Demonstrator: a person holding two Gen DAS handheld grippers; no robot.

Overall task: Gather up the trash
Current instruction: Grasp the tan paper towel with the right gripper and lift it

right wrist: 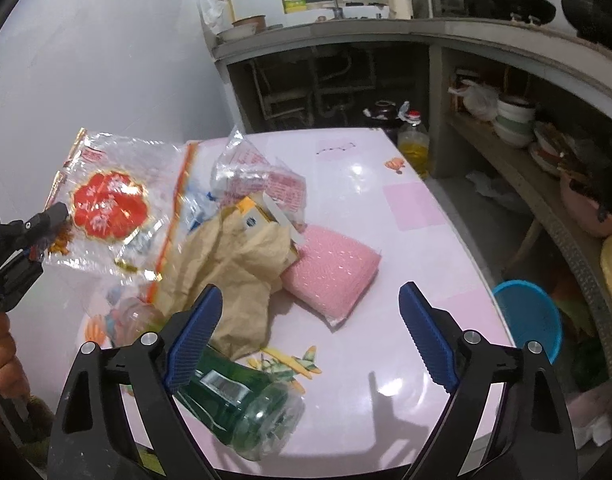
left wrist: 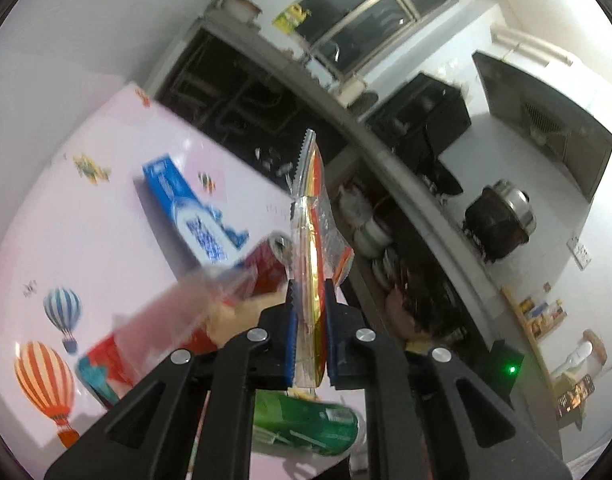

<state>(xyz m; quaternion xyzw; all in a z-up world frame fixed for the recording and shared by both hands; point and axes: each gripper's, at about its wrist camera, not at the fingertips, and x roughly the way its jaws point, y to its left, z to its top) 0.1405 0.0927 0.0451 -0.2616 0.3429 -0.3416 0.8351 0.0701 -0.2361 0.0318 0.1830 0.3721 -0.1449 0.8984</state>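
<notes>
Left gripper point(left wrist: 309, 320) has its jaws clamped on a clear snack wrapper point(right wrist: 110, 204), held above the pink table point(right wrist: 406, 208) and clear of the litter pile. Right gripper point(right wrist: 310, 336) hangs wide open, empty, over the green bottle point(right wrist: 238, 404). Recommendation: keep the clamp firm; thin film may slip.

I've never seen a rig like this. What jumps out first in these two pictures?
Most striking is the clear plastic wrapper with a red flower print, pinched in the left gripper and lifted above the pink table. Below it lies a heap of trash: crumpled brown paper, a pink sponge and a green bottle on its side. The right gripper hangs wide open above that heap, holding nothing.
</notes>
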